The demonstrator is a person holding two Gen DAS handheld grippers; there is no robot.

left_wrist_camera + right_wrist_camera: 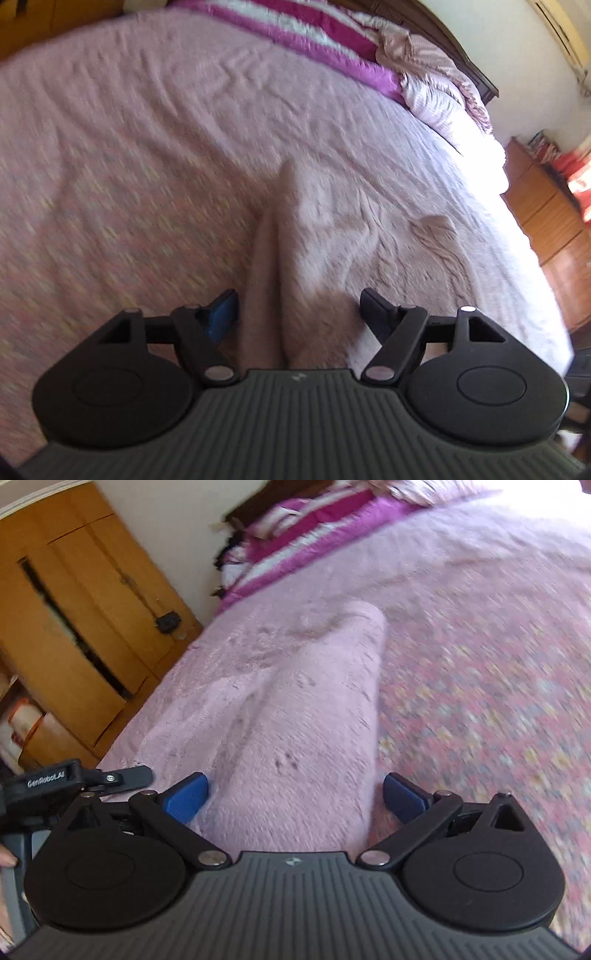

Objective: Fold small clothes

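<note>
Lying between left tongs (299,314) | pink garment (332,236) | bed (129,147)

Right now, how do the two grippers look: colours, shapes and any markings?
Both grippers, left and right, have a ribbed dark grey body, two round black discs, black link arms with silver pins, and blue ribbed pads. The left one bears white "GenRobot.AI" lettering.

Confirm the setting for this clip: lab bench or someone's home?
Home, almost certainly a bedroom. A wide bed with a pink patterned bedspread fills both views, a striped magenta blanket is bunched at its far end, and wooden wardrobe doors stand beside it.
</note>
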